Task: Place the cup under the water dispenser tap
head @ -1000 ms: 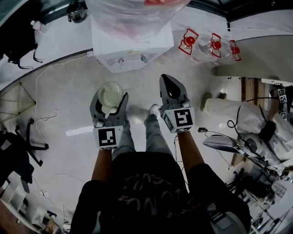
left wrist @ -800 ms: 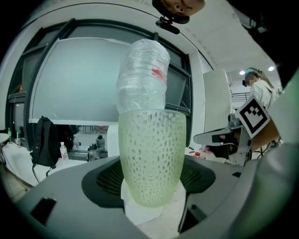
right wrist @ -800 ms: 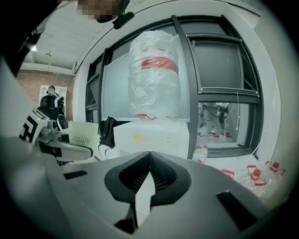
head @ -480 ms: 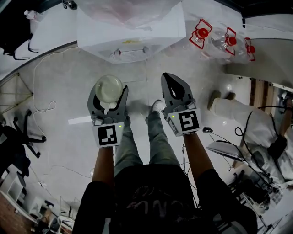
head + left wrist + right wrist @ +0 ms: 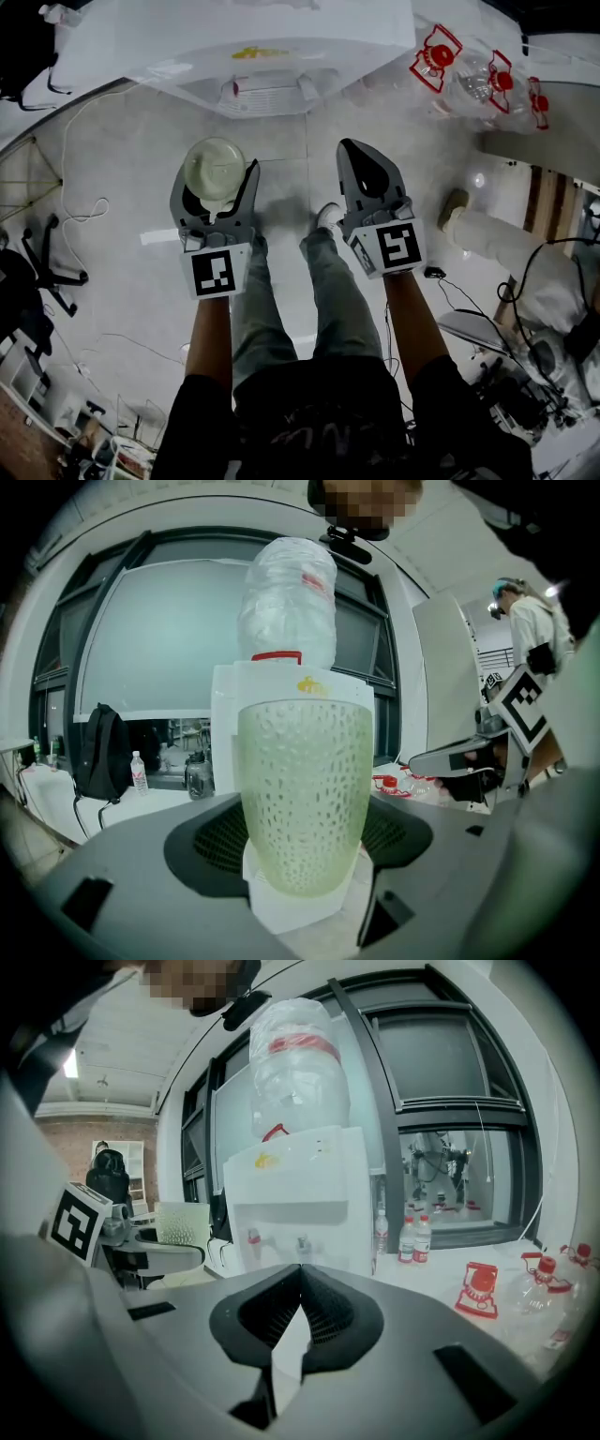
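A pale green dimpled cup (image 5: 215,169) stands upright between the jaws of my left gripper (image 5: 216,180), which is shut on it. In the left gripper view the cup (image 5: 302,794) fills the middle and hides most of the white water dispenser (image 5: 225,726) behind it. Ahead of both grippers, the dispenser (image 5: 253,47) sits at the top of the head view. My right gripper (image 5: 350,150) is shut and holds nothing. Its view shows the dispenser (image 5: 300,1185) straight ahead, with a red tap (image 5: 253,1238) and a second tap (image 5: 302,1243).
Plastic bottles with red labels (image 5: 469,75) lie on the floor at the upper right. A cable (image 5: 80,220) and an office chair base (image 5: 47,272) are at the left. Clutter and something white (image 5: 497,244) fill the right side. My legs and a shoe (image 5: 328,217) are below the grippers.
Both grippers have come down together, and the dispenser now looks larger and nearer in the head view. The cup stays in the left gripper. The right jaws stay shut.
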A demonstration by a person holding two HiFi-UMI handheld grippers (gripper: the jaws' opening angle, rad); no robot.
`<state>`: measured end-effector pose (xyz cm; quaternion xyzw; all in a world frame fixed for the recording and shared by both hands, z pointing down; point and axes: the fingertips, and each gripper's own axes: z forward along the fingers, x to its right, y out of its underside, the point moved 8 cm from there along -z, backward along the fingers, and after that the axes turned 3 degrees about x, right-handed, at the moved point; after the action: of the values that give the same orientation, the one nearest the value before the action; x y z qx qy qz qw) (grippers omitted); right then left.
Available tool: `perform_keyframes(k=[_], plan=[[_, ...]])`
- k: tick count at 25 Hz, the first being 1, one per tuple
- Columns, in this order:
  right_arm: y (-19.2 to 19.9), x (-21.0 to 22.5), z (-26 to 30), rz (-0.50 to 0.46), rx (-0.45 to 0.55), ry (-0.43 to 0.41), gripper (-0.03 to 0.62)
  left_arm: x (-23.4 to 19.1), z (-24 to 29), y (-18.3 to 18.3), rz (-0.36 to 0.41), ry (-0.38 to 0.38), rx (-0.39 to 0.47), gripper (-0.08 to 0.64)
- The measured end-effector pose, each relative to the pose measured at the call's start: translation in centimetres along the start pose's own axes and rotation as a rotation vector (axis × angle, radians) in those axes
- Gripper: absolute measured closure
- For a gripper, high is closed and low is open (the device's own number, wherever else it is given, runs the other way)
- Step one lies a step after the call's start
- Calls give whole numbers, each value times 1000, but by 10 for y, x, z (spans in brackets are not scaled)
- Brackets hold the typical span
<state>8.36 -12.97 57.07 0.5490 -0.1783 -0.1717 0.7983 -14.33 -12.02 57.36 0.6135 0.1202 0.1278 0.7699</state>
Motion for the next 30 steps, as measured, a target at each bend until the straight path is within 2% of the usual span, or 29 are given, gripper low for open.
perform_keyframes(k=[8,14,18,23,30], plan=[[47,20,19,3,28,-1,577,0,25,45,-18,-27,32,206],[83,29,41,-12,34,-16,577,-3,51,81,18,-32,46,206],[106,36,53,-8,46,-19,577,-5,66,107,14,-33,54,206],[131,44,70,-18,58,-31,578,-9,86,142,62,-25,28,207],[158,53,89,-32,69,-45,577,-16,115,168,79,-40,44,206]])
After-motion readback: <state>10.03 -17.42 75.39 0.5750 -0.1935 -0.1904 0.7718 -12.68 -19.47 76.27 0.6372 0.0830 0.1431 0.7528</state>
